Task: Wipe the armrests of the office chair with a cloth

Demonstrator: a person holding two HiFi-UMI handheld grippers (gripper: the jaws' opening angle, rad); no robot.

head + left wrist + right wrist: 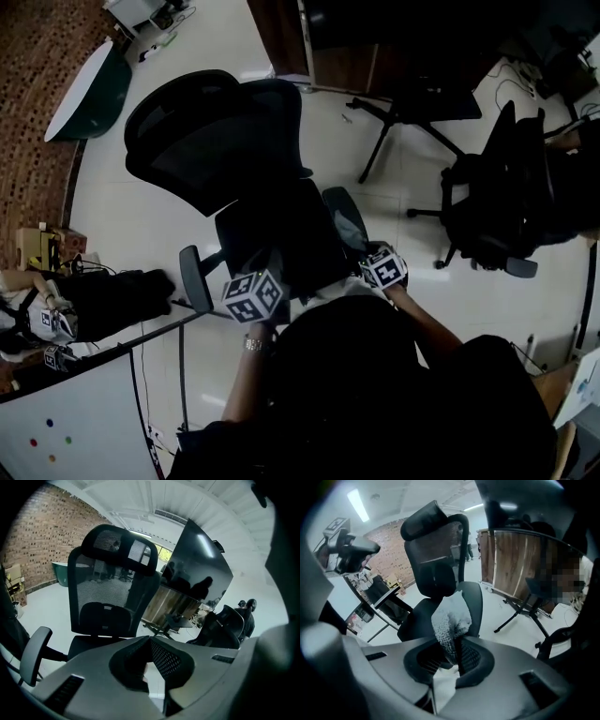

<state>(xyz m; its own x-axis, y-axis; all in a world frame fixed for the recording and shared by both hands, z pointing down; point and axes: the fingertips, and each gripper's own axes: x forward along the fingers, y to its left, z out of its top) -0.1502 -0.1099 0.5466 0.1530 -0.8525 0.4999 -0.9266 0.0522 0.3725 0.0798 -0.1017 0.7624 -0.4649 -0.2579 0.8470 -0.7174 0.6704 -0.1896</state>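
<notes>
White looped cloth (451,618) sits clamped in the right gripper's (457,644) closed jaws in front of the office chair (253,159), the left gripper's (149,644) jaws meet empty, and no contact with the armrests (347,216) shows, so both wipes seem left to do.

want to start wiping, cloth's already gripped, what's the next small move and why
Probably lower the right gripper so the cloth lands on the nearer armrest. The cloth is clamped in its jaws but touches no armrest yet; the left gripper is shut and empty.
</notes>
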